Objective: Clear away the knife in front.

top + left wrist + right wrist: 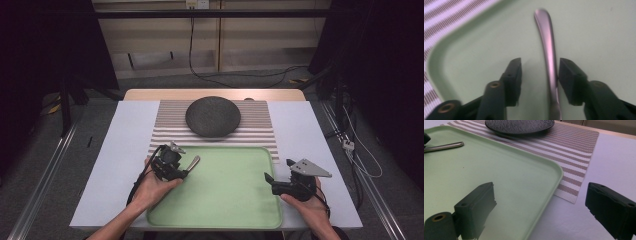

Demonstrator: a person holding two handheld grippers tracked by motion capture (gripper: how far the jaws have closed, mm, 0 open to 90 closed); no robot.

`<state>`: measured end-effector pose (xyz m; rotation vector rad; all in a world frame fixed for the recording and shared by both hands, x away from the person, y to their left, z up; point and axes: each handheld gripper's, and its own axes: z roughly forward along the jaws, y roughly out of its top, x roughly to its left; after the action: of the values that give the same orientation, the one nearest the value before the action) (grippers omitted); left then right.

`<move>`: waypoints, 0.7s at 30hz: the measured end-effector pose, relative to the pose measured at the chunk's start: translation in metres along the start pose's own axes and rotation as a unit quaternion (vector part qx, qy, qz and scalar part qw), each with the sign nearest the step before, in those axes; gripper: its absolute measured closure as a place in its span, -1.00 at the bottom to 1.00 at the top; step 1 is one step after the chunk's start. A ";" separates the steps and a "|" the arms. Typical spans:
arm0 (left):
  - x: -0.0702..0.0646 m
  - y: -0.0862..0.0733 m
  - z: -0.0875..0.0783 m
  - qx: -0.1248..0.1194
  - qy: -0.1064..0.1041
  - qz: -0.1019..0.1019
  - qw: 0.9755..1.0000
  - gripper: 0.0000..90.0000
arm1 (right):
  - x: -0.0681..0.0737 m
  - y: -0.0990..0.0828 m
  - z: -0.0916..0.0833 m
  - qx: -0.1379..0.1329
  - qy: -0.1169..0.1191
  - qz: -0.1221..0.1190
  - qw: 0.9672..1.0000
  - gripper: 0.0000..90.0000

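utensil [548,47]: thin, stiff, slick metal; best pinched mid-handle
left gripper [540,71]: jaws apart, straddling handle over tray [235,200]
right gripper [274,181]: jaws apart, at tray's right rim

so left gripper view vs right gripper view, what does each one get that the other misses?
Left gripper view alone: its open jaws set either side of the metal handle, which lies against the right-hand one, gap on the other side.

Right gripper view alone: the dark plate on the striped mat, the white table, and its own jaws wide open over the tray's corner.

Both: the green tray, the mat, the handle.
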<state>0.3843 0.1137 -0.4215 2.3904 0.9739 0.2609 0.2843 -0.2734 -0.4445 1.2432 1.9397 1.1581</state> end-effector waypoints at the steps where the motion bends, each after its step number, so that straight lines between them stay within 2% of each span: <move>1: 0.003 0.001 -0.001 -0.016 0.013 -0.002 1.000 0.13 | 0.000 0.000 0.000 0.000 0.000 -0.001 1.000 -0.79; 2: 0.005 0.001 -0.003 -0.028 0.017 -0.008 0.999 0.07 | 0.000 0.000 0.000 0.000 0.000 -0.001 1.000 -0.79; 4: 0.008 0.000 -0.005 -0.047 0.002 -0.023 0.999 -0.01 | 0.000 0.000 0.000 0.000 0.000 0.000 1.000 -0.79; 6: 0.006 0.000 -0.007 -0.056 -0.003 -0.019 0.998 -0.05 | 0.000 0.000 0.000 0.000 0.000 -0.001 1.000 -0.79; 7: 0.003 0.000 -0.007 -0.060 0.003 -0.012 0.998 -0.07 | 0.000 0.000 0.000 0.001 0.000 -0.001 1.000 -0.79; 8: 0.002 0.000 -0.008 -0.063 -0.015 -0.004 0.998 -0.07 | 0.000 0.000 0.000 0.000 0.001 -0.002 1.000 -0.79; 9: -0.001 0.000 -0.008 -0.064 -0.024 0.006 0.998 -0.07 | 0.000 0.000 0.000 0.000 0.001 -0.002 1.000 -0.79; 11: -0.007 0.000 -0.007 -0.070 -0.033 0.019 0.997 -0.07 | 0.000 0.000 0.000 0.000 0.000 0.000 1.000 -0.80; 12: -0.011 0.000 -0.006 -0.076 -0.041 0.033 0.996 -0.07 | 0.000 0.000 0.000 0.000 0.001 0.000 1.000 -0.79; 14: -0.017 -0.001 -0.004 -0.081 -0.051 0.052 0.994 0.01 | 0.000 0.000 0.000 0.001 0.001 0.000 1.000 -0.79; 15: -0.020 -0.001 -0.003 -0.084 -0.068 0.059 0.992 0.13 | 0.000 0.000 0.001 0.002 0.001 0.000 1.000 -0.80; 17: -0.024 -0.001 -0.001 -0.082 -0.079 0.075 0.991 0.39 | 0.000 0.000 0.001 0.001 0.001 0.000 1.000 -0.80; 19: -0.026 -0.001 0.002 -0.073 -0.096 0.070 0.990 0.62 | 0.000 0.000 0.001 0.001 0.002 0.000 1.000 -0.80; 20: -0.026 -0.001 0.004 -0.072 -0.098 0.076 0.990 0.71 | 0.000 0.000 0.001 0.001 0.002 0.000 1.000 -0.79; 21: -0.027 -0.001 0.005 -0.063 -0.088 0.082 0.991 0.79 | 0.000 0.000 0.001 0.000 0.002 0.000 1.000 -0.79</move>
<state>0.3665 0.0937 -0.4254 2.3341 0.6615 0.1639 0.2848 -0.2735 -0.4447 1.2406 1.9438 1.1616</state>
